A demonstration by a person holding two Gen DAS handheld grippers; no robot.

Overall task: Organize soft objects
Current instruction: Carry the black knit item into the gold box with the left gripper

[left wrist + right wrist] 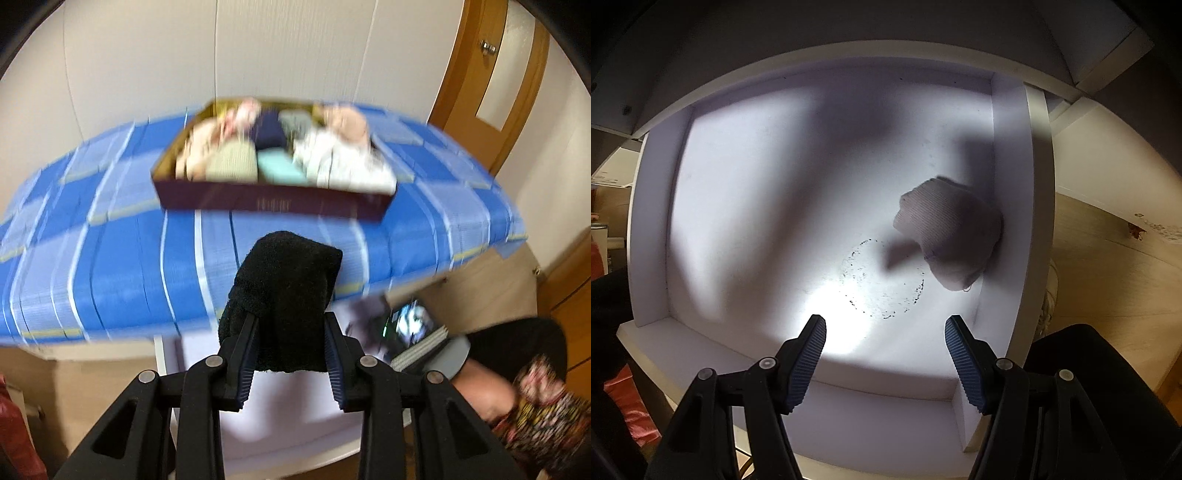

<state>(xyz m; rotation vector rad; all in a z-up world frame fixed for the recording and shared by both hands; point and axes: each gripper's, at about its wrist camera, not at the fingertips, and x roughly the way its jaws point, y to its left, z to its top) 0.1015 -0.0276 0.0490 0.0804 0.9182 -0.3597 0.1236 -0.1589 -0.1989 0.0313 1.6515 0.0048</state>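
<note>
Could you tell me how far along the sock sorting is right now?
Done: the box on the blue cloth already holds many folded pieces. In hand: the left gripper clamps a black sock. Left: one pale sock lies in the drawer under the open right gripper.

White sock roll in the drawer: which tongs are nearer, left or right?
Right. The right tongs hang open just above the drawer, the white sock roll lying ahead between their lines. The left tongs are shut on a black sock, facing the bed's box.
</note>
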